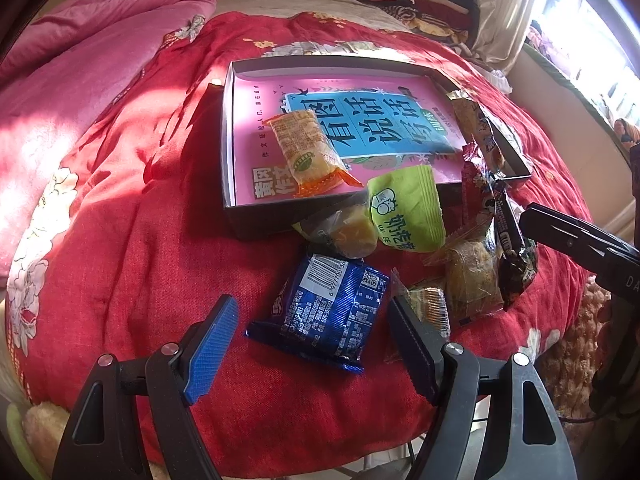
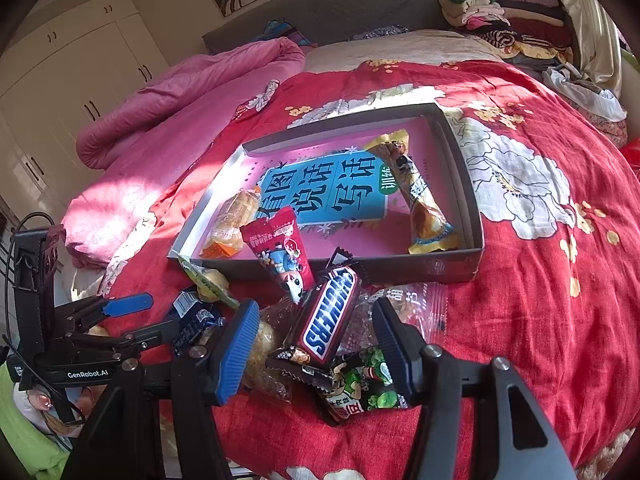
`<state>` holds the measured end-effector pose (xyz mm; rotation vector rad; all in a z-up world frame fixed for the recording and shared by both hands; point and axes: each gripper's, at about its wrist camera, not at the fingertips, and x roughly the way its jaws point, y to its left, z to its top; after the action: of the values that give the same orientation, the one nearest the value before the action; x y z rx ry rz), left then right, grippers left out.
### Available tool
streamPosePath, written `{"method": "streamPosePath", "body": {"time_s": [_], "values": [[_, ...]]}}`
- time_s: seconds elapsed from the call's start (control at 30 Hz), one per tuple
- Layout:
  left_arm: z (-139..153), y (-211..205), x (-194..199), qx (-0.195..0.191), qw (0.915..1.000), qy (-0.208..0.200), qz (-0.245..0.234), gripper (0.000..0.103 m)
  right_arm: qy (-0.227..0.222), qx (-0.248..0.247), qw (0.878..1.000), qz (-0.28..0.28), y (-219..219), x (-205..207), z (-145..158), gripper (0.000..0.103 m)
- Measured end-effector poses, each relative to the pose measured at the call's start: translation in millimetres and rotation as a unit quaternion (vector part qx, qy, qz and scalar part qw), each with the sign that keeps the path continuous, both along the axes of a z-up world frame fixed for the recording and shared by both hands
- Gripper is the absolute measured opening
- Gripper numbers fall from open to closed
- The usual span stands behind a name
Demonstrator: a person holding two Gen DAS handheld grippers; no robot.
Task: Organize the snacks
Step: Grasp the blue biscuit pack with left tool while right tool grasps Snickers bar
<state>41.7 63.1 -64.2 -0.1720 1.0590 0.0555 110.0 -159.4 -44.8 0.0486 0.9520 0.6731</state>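
A shallow grey box with a pink book inside lies on the red quilt. It holds an orange-wrapped cake and a long yellow snack. Loose snacks lie in front of it. My left gripper is open, its jaws either side of a blue packet. A green packet lies beyond. My right gripper is open around a Snickers bar, not gripping it. A red packet leans on the box edge.
A pink duvet is heaped at the left. Folded clothes are stacked at the head of the bed. A green cartoon packet and clear-wrapped cakes lie by the Snickers. The bed edge is just below both grippers.
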Motion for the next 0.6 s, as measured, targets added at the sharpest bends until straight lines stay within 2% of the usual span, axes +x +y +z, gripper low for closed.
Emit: {"method": "streamPosePath", "body": {"time_s": [0.23,0.47,0.6], "values": [[-5.8,0.2,-0.2,-0.006,0.9999,0.011,-0.005,0.078,0.027,0.013,1.000,0.003,-1.3,2.0,-9.8,0.058],[-11.6,-0.6,1.3,-0.008,0.9997,0.022,-0.007,0.078,0.052,0.021,0.998,0.001,-3.2,6.3,-20.0,0.036],[-15.0,0.4,2.3,-0.009,0.9996,0.028,-0.006,0.078,0.058,0.027,0.998,0.003,-2.7,7.8,-22.5,0.034]]}}
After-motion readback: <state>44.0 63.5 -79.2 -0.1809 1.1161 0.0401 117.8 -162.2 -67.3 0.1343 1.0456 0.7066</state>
